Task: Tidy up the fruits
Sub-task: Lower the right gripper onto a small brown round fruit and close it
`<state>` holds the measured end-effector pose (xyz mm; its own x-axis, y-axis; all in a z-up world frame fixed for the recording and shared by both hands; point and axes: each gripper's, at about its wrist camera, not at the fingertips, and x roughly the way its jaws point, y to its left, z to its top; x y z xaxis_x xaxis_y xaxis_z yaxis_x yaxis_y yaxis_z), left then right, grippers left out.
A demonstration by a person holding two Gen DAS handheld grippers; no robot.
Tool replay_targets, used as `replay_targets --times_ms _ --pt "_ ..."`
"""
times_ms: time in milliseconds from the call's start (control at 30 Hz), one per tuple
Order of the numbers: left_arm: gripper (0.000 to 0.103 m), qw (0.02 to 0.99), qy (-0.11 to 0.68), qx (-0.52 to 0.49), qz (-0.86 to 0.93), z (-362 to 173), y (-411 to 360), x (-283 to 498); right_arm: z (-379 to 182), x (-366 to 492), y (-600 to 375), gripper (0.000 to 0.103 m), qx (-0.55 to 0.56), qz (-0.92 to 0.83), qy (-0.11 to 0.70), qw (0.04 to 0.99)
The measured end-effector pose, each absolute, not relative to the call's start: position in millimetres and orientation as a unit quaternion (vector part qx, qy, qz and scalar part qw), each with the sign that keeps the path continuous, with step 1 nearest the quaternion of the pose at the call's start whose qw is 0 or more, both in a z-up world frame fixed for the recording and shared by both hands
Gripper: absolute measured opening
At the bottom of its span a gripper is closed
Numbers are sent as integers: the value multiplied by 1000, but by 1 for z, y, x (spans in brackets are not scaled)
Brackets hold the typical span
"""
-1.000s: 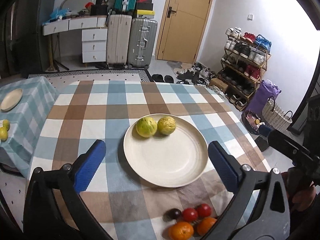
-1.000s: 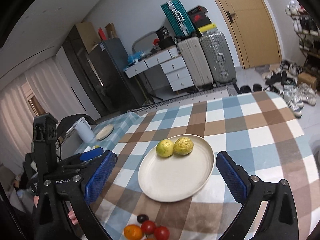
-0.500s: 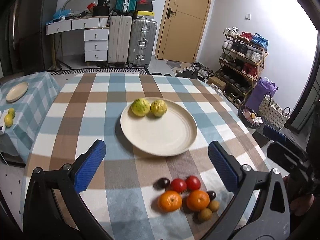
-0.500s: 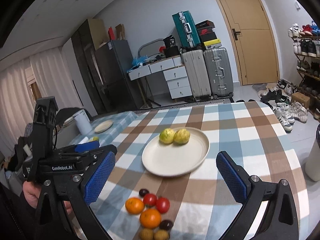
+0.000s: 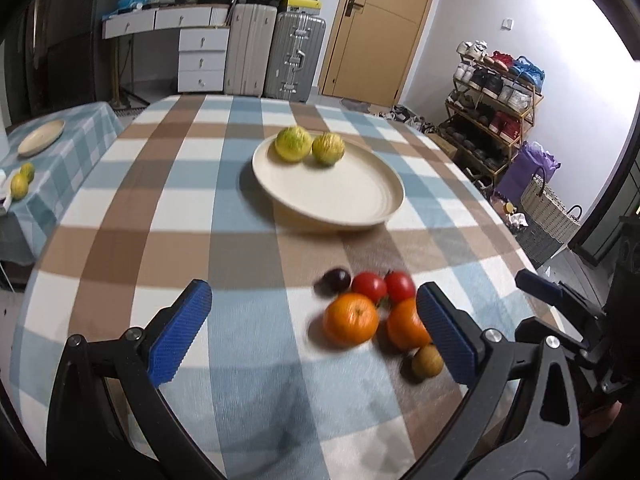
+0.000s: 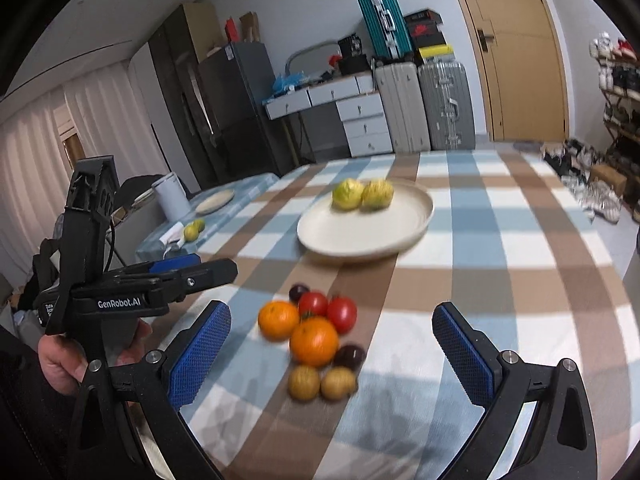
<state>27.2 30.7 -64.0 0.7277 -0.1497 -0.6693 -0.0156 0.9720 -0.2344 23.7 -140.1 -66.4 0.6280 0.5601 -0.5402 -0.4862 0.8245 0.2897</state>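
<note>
Right wrist, fingers (image 6: pixel 464 356) wide apart, empty

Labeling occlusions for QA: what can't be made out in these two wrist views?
- Left wrist: the right orange and brown fruit are partly covered by the left gripper's right finger; the second brown fruit and second dark fruit show only in the right wrist view.
- Both views: motion blur smears the fruit pile, so the small dark fruits can't be identified.
- Right wrist: the yellow-green fruits on the plate are blurred.
</note>
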Motion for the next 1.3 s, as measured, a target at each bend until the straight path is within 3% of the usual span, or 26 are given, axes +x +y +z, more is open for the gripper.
replay_targets --times_ms 367,600,1033,1300 --pt "102 911 395 -102 -56 -95 17 13 -107 28 -154 98 133 296 391 861" --pt "102 910 396 -96 -71 -97 9 12 -116 36 -153 71 152 303 412 846" --pt "102 908 400 -93 -87 -99 2 14 -133 43 -148 33 175 301 449 823" --pt "102 903 408 -91 -97 -103 -3 15 -137 43 -150 27 187 306 449 818"
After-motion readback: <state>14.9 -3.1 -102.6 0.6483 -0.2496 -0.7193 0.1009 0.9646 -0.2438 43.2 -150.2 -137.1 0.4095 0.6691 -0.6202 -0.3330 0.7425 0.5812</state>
